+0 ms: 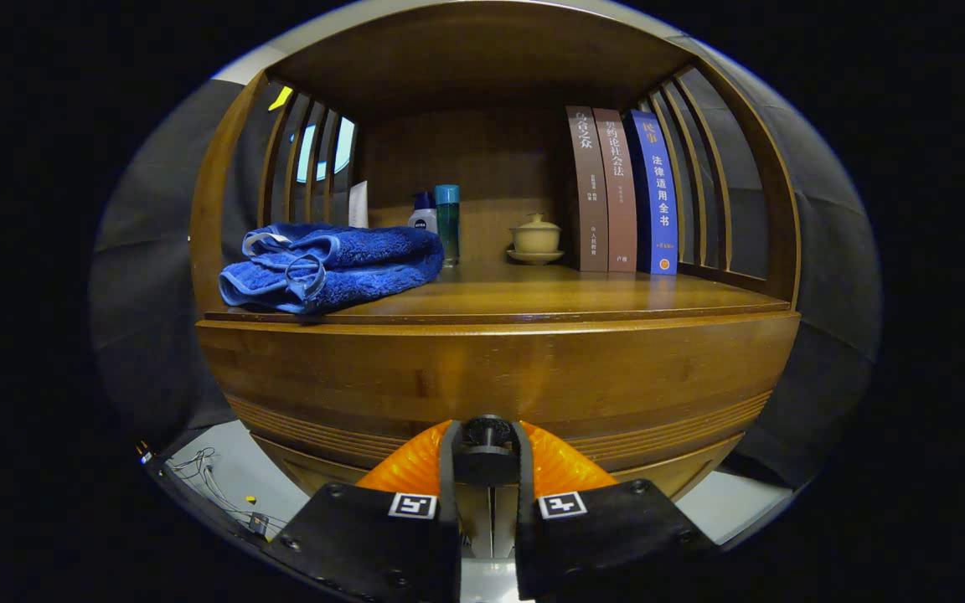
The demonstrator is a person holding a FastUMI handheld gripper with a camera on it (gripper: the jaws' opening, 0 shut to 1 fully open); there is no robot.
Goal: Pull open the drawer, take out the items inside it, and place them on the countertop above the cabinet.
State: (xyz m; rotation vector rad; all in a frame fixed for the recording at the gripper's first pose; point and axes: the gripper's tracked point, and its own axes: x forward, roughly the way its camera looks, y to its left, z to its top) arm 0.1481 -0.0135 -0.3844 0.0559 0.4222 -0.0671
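Observation:
The wooden drawer front (633, 381) stands right before me, below the cabinet's countertop (549, 295). Its small black knob (487, 433) sits between my two orange fingers (411, 471), which press on it from both sides. My gripper (487, 452) is shut on that knob. The drawer's inside is hidden behind its front panel. A folded blue towel (330, 265) lies on the left part of the countertop, near its front edge.
At the back of the countertop stand a white bottle (423, 216) and a teal bottle (447, 222), a lidded tea cup on a saucer (536, 239), and three upright books (621, 193). Slatted wooden sides (713, 180) and a top board enclose the shelf.

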